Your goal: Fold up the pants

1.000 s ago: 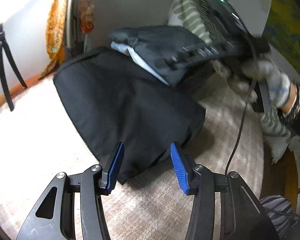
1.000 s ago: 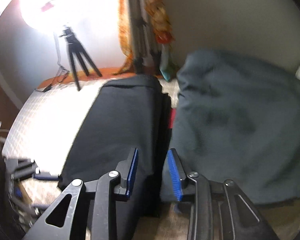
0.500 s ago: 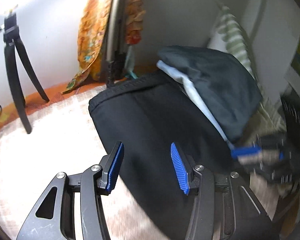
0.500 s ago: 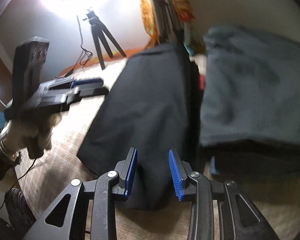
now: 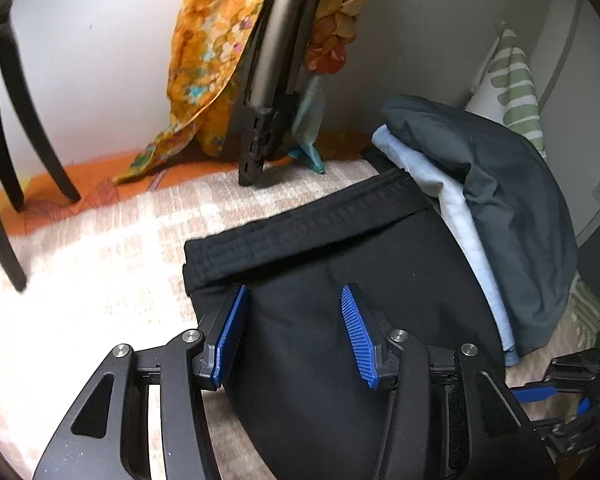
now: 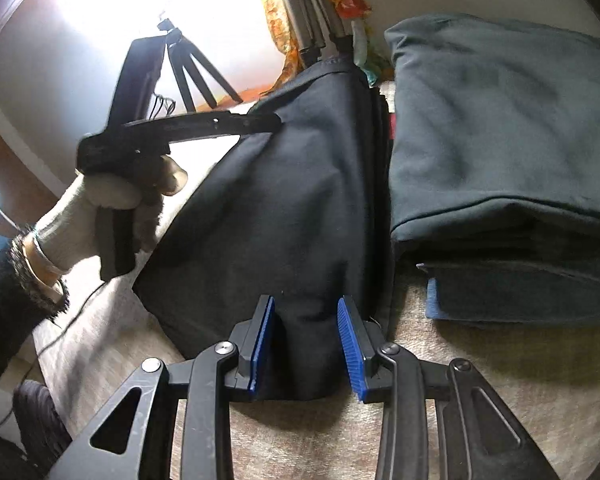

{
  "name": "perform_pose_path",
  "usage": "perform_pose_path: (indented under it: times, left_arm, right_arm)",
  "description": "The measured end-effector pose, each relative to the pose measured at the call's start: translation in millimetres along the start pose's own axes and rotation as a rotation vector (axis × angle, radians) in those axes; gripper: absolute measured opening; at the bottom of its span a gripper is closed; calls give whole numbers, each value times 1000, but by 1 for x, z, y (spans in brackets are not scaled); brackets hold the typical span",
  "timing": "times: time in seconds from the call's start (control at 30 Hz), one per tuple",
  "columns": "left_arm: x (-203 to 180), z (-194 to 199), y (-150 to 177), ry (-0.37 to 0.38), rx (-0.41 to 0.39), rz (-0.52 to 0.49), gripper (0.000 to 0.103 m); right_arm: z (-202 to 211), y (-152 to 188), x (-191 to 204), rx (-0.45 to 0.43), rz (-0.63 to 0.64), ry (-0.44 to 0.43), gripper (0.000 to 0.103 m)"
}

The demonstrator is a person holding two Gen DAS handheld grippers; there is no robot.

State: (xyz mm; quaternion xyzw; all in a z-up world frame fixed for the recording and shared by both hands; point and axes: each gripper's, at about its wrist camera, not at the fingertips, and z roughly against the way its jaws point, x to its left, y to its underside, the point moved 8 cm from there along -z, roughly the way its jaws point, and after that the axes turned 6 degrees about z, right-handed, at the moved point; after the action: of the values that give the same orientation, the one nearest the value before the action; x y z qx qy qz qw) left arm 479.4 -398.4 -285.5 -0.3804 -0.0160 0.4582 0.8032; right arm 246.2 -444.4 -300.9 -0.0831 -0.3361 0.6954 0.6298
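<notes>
Black pants [image 6: 296, 200] lay folded into a long slab, waistband at the far end, long axis running away from the right gripper [image 6: 306, 344], whose part-open jaws straddled the near edge, left gripper [image 5: 292, 332] part-open above the waistband end.

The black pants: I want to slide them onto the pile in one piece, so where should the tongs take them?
Probably the black pants at both short ends: the near folded edge between the right tongs, from the open bedding side, and the flat elastic waistband under the left tongs, from above.
</notes>
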Motion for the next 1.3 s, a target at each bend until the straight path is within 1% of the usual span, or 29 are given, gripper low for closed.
perform_pose_path:
  times: [0.07,0.1,0.13,0.17,0.2,0.27,0.33,0.43,0.53,0.6,0.67,0.8,0.97,1.07,1.1,1.17,1.27,1.3]
  left_arm:
    - [-1,5,-2,-12,2,-7,47]
    - [-1,9,-3,-15,0,0,49]
    - [0,15,-5,-17,-8,13,53]
    - [3,21,-6,-17,-18,26,62]
    - [7,27,-7,-14,-27,45,68]
    - [16,34,-6,-7,-17,97,73]
    - [28,37,-3,28,10,172,74]
    - [43,34,5,117,57,307,74]
    - [55,29,11,193,79,421,74]
    - [58,26,13,224,84,454,74]
    - [59,24,14,228,82,454,74]
    - [56,19,13,226,63,431,74]
    - [50,13,7,191,38,376,74]
    - [37,3,5,234,55,362,73]
    - [33,0,4,238,58,356,73]
    - [28,-5,0,221,46,338,73]
    - [27,-11,-5,218,33,355,73]
    - [28,-13,-7,219,26,372,73]
  right_arm:
    - [7,-1,-4,-29,-51,-32,40]
    - [10,0,-7,-47,-76,-36,52]
    - [14,1,-11,-62,-96,-24,66]
    - [17,3,-15,-73,-103,-13,71]
    - [22,6,-19,-88,-113,2,74]
    - [27,11,-26,-104,-142,-2,75]
    - [29,16,-34,-112,-193,-43,77]
    - [26,22,-45,-128,-263,-113,78]
    - [21,23,-53,-147,-311,-170,79]
    - [21,24,-55,-158,-342,-221,79]
    - [15,20,-53,-163,-341,-237,79]
    - [10,16,-46,-163,-310,-227,79]
    - [4,11,-34,-165,-267,-215,79]
    - [-4,3,-22,-168,-221,-176,78]
    - [-7,0,-19,-169,-213,-168,76]
    - [-11,-5,-17,-172,-212,-165,74]
    - [-16,-9,-17,-175,-217,-140,62]
    - [-16,-10,-17,-179,-222,-130,54]
